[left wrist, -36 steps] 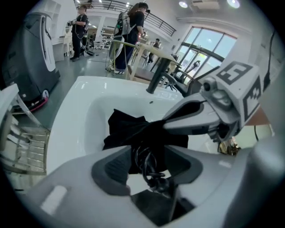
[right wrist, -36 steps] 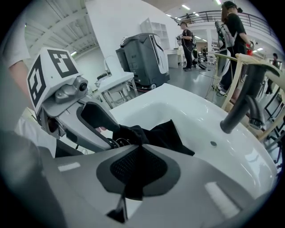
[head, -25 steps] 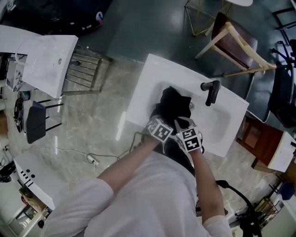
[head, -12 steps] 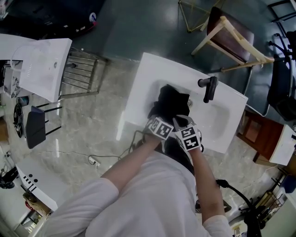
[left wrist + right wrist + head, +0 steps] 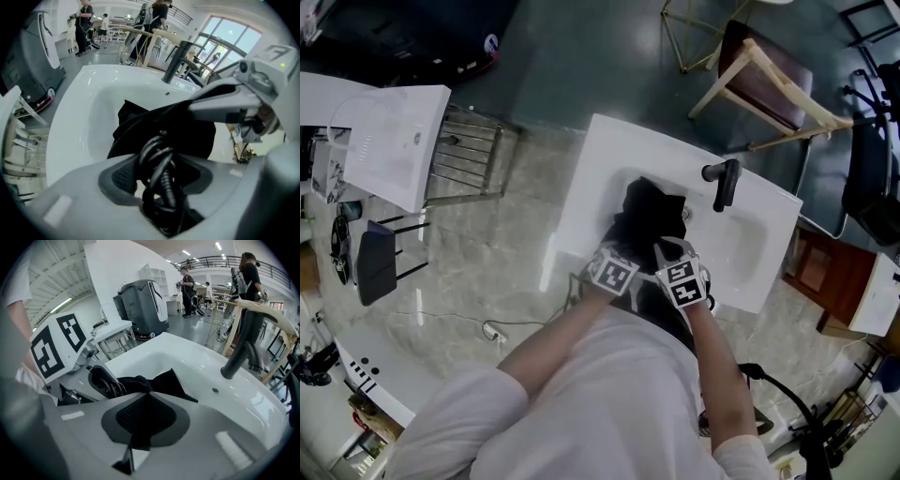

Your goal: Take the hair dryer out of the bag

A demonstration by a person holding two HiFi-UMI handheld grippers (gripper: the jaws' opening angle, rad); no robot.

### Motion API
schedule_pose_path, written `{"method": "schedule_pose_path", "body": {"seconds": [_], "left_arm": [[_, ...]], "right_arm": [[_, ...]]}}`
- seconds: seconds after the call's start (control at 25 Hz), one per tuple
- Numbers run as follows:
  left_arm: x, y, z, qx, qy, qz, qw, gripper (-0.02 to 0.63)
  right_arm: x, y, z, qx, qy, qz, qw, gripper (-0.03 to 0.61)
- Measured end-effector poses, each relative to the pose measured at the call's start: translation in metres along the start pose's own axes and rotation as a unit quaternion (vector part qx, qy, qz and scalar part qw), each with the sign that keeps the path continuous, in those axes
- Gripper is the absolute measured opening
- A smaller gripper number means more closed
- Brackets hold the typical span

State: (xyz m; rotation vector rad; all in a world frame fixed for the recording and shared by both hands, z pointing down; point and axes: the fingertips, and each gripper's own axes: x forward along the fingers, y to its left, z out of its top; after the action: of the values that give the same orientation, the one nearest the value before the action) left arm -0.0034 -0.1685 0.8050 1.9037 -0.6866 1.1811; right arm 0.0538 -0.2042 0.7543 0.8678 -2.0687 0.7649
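A black bag lies in the white sink basin. My left gripper is at the bag's near edge. Its jaws have just been closing, and a coiled black cord coming out of the bag is pinched between the pads of the left gripper. Beside it, my right gripper is shut on a fold of the bag's cloth, shown close in the right gripper view. The hair dryer's body is hidden.
A black faucet stands at the basin's far right rim. A wooden chair is beyond it. A second white basin and a metal rack stand to the left. People walk in the far background.
My left gripper has drawn back toward the near rim of the basin with the cord between its jaws. The right gripper has kept still on the bag.
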Motion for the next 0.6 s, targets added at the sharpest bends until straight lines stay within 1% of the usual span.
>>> {"method": "schedule_pose_path", "body": {"seconds": [0.08,0.32,0.6], "left_arm": [[-0.011,-0.001,-0.001,0.009,-0.007,0.000,0.9999,0.216],[-0.036,-0.009,-0.008,0.031,-0.026,-0.019,0.9990,0.215],[-0.067,-0.009,-0.016,0.035,-0.057,-0.047,0.9966,0.215]], "right_arm": [[0.000,-0.002,0.001,0.000,-0.002,-0.007,1.000,0.017],[0.000,-0.008,0.001,-0.001,-0.002,-0.027,1.000,0.017],[-0.006,-0.011,0.007,0.006,-0.005,-0.038,0.999,0.017]]}}
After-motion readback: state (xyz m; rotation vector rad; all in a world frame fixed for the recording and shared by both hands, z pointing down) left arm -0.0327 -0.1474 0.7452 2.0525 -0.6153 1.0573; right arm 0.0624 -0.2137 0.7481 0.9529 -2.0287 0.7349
